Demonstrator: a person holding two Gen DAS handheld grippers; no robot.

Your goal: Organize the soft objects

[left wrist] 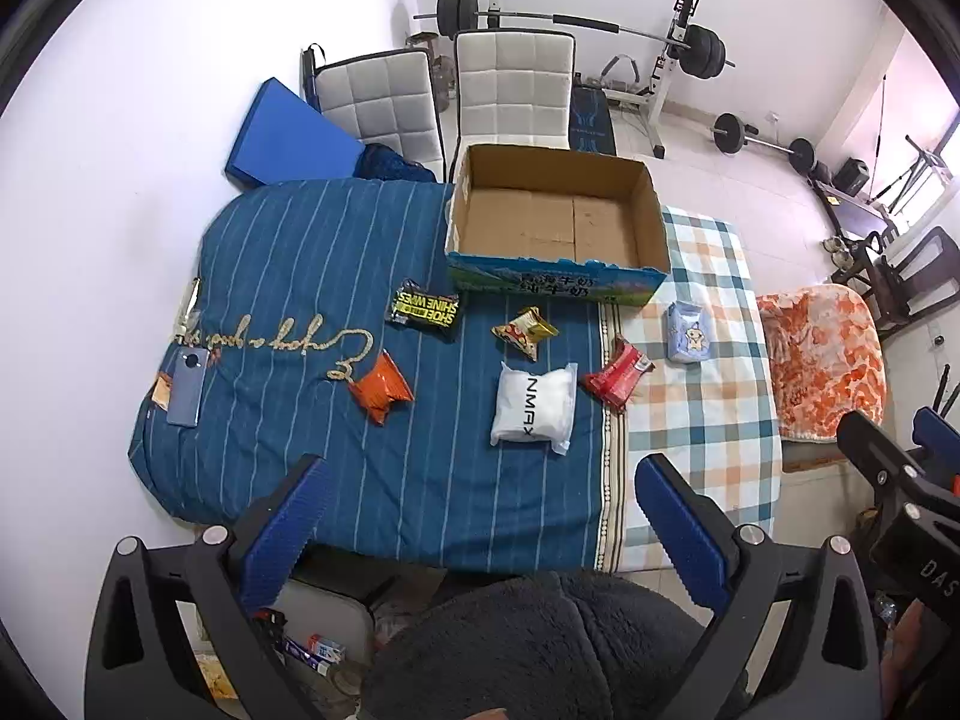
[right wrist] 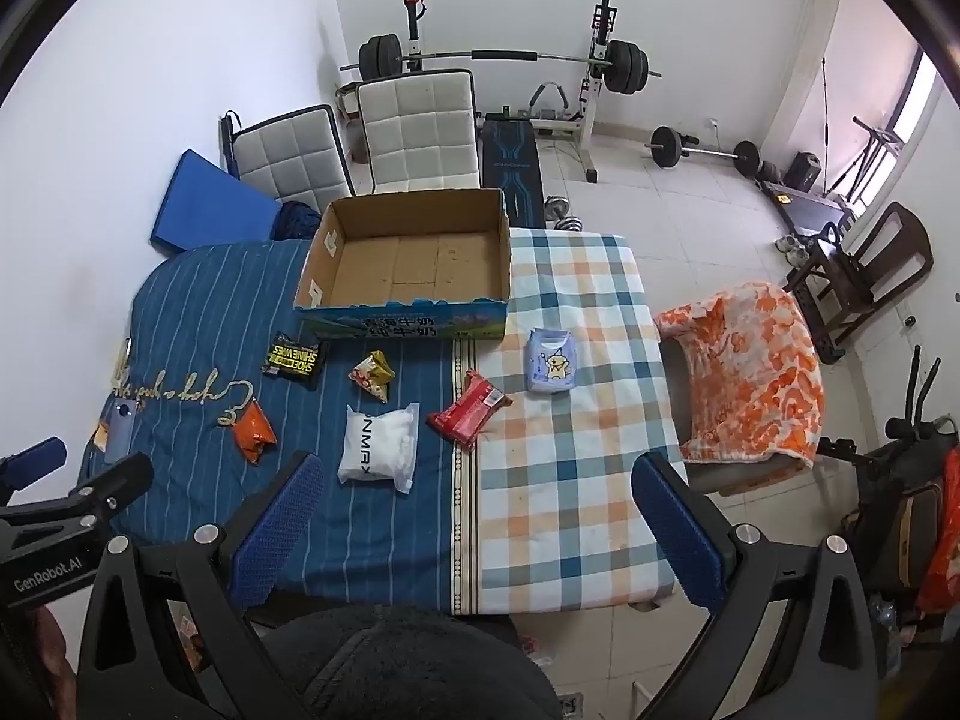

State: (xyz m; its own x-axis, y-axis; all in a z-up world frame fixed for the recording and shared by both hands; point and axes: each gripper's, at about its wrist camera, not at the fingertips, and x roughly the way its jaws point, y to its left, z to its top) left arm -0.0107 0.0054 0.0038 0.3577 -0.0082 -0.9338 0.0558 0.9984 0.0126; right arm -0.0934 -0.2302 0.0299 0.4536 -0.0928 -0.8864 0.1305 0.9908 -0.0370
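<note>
Several soft packs lie on the cloth-covered table in front of an empty cardboard box [left wrist: 555, 222] [right wrist: 414, 255]: a white pack [left wrist: 533, 402] [right wrist: 379, 445], a red pack [left wrist: 618, 375] [right wrist: 468, 414], an orange pack [left wrist: 381, 389] [right wrist: 254, 433], a yellow snack pack [left wrist: 524, 331] [right wrist: 373, 375], a black wipes pack [left wrist: 423, 310] [right wrist: 292, 360] and a pale blue tissue pack [left wrist: 689, 333] [right wrist: 552, 360]. My left gripper [left wrist: 480, 531] and right gripper [right wrist: 480, 534] are both open and empty, held above the table's near edge.
A phone [left wrist: 188, 385] [right wrist: 118, 426] lies at the table's left end. Two white chairs [left wrist: 510, 87] [right wrist: 420, 126] and a blue pad [left wrist: 288, 135] stand behind the table. A seat with an orange blanket [left wrist: 822, 360] [right wrist: 750, 378] is at the right. Weight gear fills the back.
</note>
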